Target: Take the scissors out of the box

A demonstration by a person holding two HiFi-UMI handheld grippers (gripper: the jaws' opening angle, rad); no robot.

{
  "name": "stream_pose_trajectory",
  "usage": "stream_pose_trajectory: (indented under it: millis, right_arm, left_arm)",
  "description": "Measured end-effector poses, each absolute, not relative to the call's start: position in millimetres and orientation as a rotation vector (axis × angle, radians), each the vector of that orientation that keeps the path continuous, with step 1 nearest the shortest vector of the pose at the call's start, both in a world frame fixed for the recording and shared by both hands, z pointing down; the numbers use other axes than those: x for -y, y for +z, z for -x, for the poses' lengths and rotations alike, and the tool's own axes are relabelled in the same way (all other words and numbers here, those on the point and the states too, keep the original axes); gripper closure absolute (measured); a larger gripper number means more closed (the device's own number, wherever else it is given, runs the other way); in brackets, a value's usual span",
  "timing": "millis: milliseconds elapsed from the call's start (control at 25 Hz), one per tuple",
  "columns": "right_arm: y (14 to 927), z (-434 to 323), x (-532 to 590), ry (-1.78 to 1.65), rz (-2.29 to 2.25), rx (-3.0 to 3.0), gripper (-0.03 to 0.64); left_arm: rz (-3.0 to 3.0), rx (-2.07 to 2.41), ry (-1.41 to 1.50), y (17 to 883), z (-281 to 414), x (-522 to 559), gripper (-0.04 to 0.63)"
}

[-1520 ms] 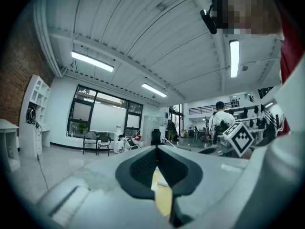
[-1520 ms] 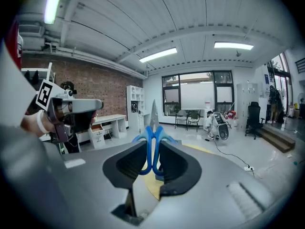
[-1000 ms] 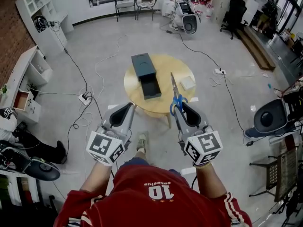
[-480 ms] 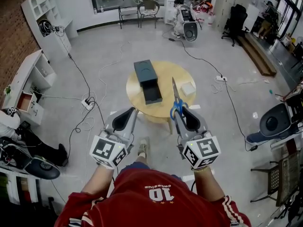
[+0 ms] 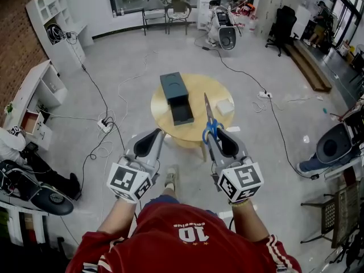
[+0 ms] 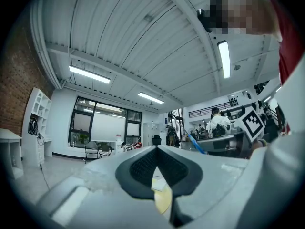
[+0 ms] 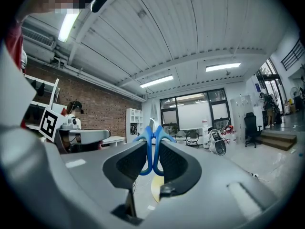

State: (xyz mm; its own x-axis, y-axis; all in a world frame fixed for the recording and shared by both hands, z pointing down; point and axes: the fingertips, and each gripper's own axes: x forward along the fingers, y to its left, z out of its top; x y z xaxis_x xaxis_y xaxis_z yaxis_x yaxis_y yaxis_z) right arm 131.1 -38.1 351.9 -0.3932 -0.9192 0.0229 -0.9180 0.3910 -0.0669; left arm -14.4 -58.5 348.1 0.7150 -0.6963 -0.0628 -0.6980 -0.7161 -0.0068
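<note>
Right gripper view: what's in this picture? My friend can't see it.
The right gripper pinches the blue handles of a pair of scissors between its two grey jaws, with the blade pointing away into the room. Behind are a brick wall, white shelves and big windows under a white ceiling.

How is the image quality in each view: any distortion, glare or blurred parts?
Head view: sharp and evenly lit, no strong glare on the table. Left gripper view: strong fisheye bending, dark round border, a ceiling lamp glares. Right gripper view: same bending; the scissors are fairly sharp.
</note>
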Motion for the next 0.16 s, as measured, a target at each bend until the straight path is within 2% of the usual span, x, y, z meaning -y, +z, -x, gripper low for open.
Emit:
stream_pose_trajectory:
  millis: [160]
  right_arm:
    - [356.3, -136.1, 37.1, -0.115, 1.723, -2.607, 0.532]
  left_arm:
    - [2.886, -1.181, 0.087, 352.1, 9.8, 58.0, 0.592]
